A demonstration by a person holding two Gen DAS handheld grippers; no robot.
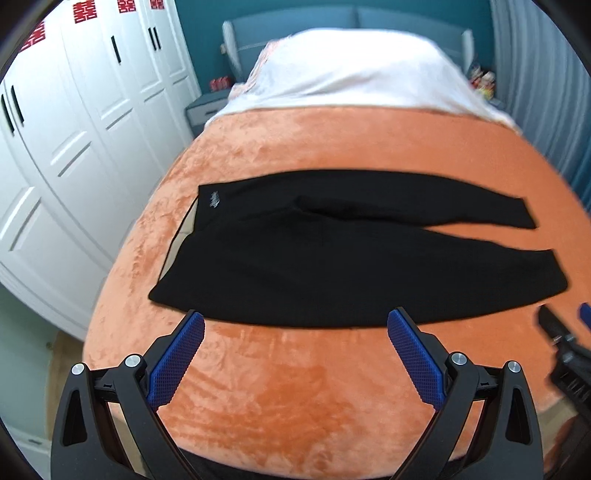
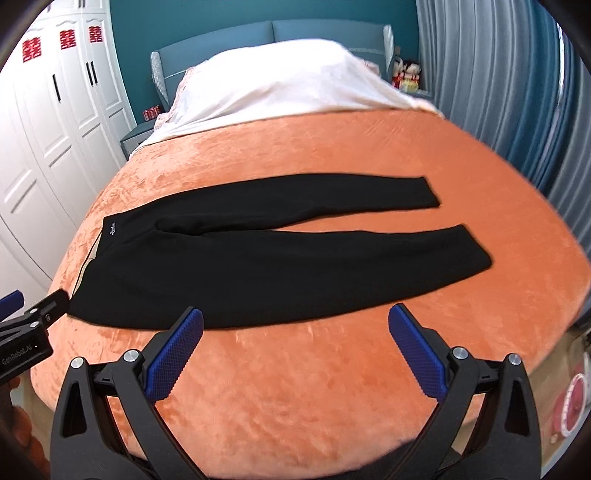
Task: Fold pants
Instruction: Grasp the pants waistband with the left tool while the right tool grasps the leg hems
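Hovering over the near edge of the bed, I hold my left gripper [image 1: 295,321] with its blue textured pads [image 1: 177,363] spread wide apart, nothing between them. My right gripper [image 2: 295,319] hangs the same way, its fingers splayed and empty. The black fabric pants [image 1: 332,258] lie flat and unfolded on the fuzzy orange blanket [image 1: 295,387], just beyond my fingertips, waistband to the left with a small pale logo [image 2: 112,229] near its far corner, both legs running out to the right with a narrow wedge of blanket showing between them. In the right wrist view my left gripper sits close to the waistband's near corner. Beyond the blanket a white duvet [image 2: 288,81] covers the head of the bed, against a teal padded headboard [image 2: 266,35]. White wardrobe doors [image 1: 92,129] stand to the left.
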